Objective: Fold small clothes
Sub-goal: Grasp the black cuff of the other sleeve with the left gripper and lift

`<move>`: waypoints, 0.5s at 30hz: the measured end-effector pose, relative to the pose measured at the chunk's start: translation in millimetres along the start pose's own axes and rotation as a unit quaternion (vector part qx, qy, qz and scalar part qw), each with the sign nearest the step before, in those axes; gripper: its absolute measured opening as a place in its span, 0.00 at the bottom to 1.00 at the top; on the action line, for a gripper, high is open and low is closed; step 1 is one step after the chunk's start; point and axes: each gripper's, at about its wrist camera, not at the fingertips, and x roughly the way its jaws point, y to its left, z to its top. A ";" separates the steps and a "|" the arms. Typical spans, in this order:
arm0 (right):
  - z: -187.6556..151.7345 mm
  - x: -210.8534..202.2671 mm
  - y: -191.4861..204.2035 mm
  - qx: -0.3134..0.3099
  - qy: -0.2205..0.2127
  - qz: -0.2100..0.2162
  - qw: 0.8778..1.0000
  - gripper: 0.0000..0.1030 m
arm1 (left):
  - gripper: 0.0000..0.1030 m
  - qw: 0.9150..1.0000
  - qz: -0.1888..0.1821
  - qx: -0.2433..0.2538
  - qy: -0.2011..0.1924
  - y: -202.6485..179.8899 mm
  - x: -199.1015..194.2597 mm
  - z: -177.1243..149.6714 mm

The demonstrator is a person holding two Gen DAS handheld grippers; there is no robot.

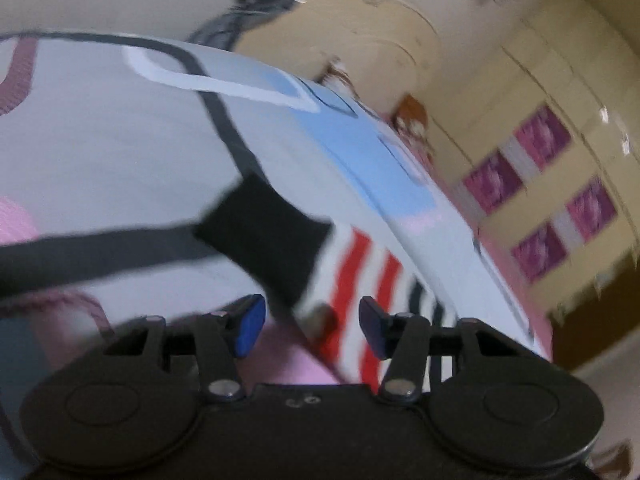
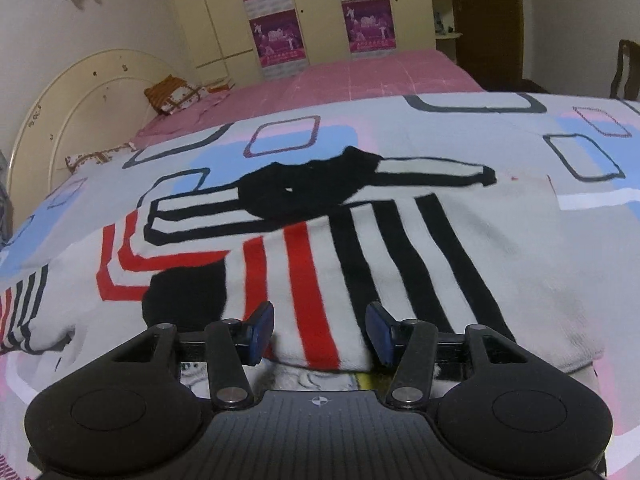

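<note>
Striped sweater (image 2: 360, 248) is lying flat on the patterned sheet (image 2: 540, 240) over the bed, black collar (image 2: 304, 184) at the far side, hem at the near edge. Both sleeves are lying crossways: one reaching far right, the other folded across to the left. Body stripes are running near-to-far, red on the left half, black on the right.

Right gripper (image 2: 320, 330) is hovering just over the near hem, jaws standing partly open, nothing between the pads; hem cloth is sitting directly ahead of and below the gap.

Left gripper (image 1: 312, 326) is also standing partly open and empty. Its view is heavily tilted and blurred; red stripes and a black patch of the sweater (image 1: 360, 280) are showing just ahead of its fingers, so it seems to be working the left side.

Judgement: the right gripper is nearer the hem. The next fold likely turns on the sweater's long axis running away from it, hem toward collar.
</note>
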 end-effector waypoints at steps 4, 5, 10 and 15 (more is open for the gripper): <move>3.2 2.3 1.3 -0.001 -0.004 -0.025 1.000 0.50 | 0.50 1.000 -0.014 -0.015 -0.012 5.9 13.0 11.8; 3.4 3.8 -0.9 0.002 -0.004 -0.036 0.999 0.50 | 0.50 1.000 -0.014 -0.015 -0.015 4.7 15.8 13.8; 3.1 6.1 -15.7 -0.001 -0.003 -0.092 0.996 0.27 | 0.05 1.000 0.000 -0.013 -0.006 9.4 25.2 16.1; 3.5 3.7 -26.0 0.002 -0.006 -0.104 0.995 0.27 | 0.05 1.000 -0.002 0.009 -0.021 5.1 22.7 12.6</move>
